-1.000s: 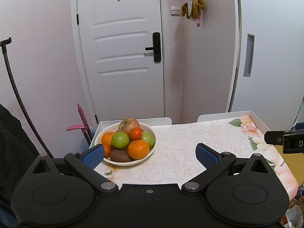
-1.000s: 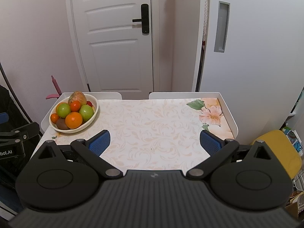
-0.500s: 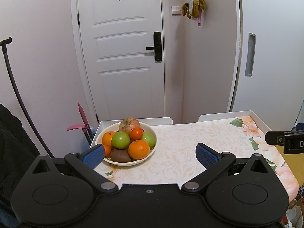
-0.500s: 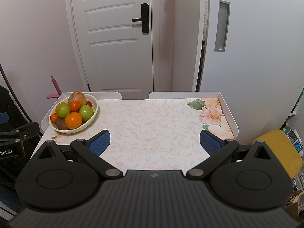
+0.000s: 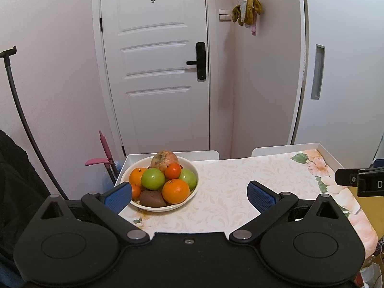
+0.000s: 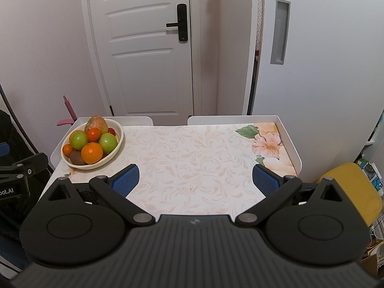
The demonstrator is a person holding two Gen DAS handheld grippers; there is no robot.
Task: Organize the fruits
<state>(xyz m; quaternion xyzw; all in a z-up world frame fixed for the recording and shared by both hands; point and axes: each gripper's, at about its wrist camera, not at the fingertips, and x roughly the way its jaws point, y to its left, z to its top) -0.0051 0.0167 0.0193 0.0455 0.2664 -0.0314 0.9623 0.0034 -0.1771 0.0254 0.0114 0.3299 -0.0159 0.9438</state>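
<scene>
My left tongs [image 5: 189,195] hang spread wide over the near edge of the bench [image 5: 240,192], with nothing between the blue pads [image 5: 260,195]. My right tongs [image 6: 195,178] are spread the same way, empty, over the near edge further to the right. Each pair shows in the other's view, just off to the side: the right one at the bench's right edge, the left one at its left edge.

Just past my left pad sits the bowl [image 5: 165,207], white, at the near left corner of the bench. In it the fruit is heaped. At the near rim lie a brown fruit [image 5: 152,198] and a big orange [image 5: 175,190], touching. A small orange [image 5: 135,191] shows at the left, partly hidden by my pad. Behind them are two green apples [image 5: 153,178], one left and one right [image 5: 188,178], with another orange [image 5: 137,175] at the far left and a small red-orange fruit [image 5: 173,171] between the apples. A mottled reddish fruit [image 5: 164,159] tops the heap at the far rim.

The rest of the bench carries only its patterned cloth, with a flower print [image 6: 267,144] at the far right corner. Beyond the far edge stands a white door [image 6: 144,48].
</scene>
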